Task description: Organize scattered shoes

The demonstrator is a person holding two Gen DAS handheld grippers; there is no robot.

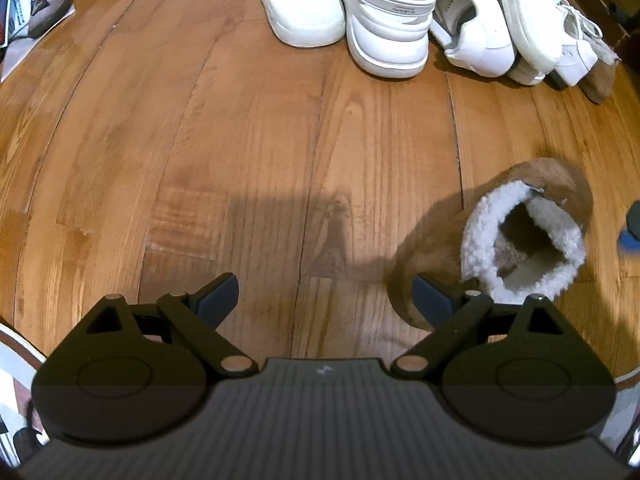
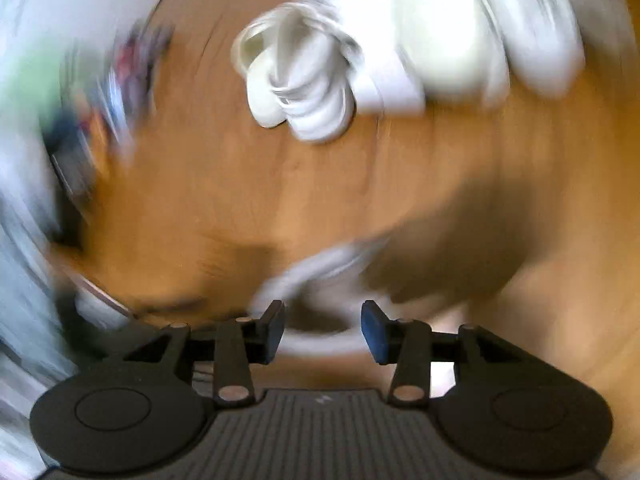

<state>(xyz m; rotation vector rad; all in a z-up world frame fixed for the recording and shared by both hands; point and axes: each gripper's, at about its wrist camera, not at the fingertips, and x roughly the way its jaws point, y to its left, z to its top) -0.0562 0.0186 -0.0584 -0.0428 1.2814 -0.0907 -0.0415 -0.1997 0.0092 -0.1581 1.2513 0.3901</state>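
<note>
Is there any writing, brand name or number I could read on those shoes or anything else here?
White clog, heel strap: a small dark print, too small to read.
Packages at the far left edge: printed labels, too small to read.
Left gripper body: a small pale logo mark, no letters.
Right wrist view: too motion-blurred to read anything.

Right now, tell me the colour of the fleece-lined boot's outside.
Tan brown outside, with white fleece lining: the boot shows best in the left wrist view.
</note>
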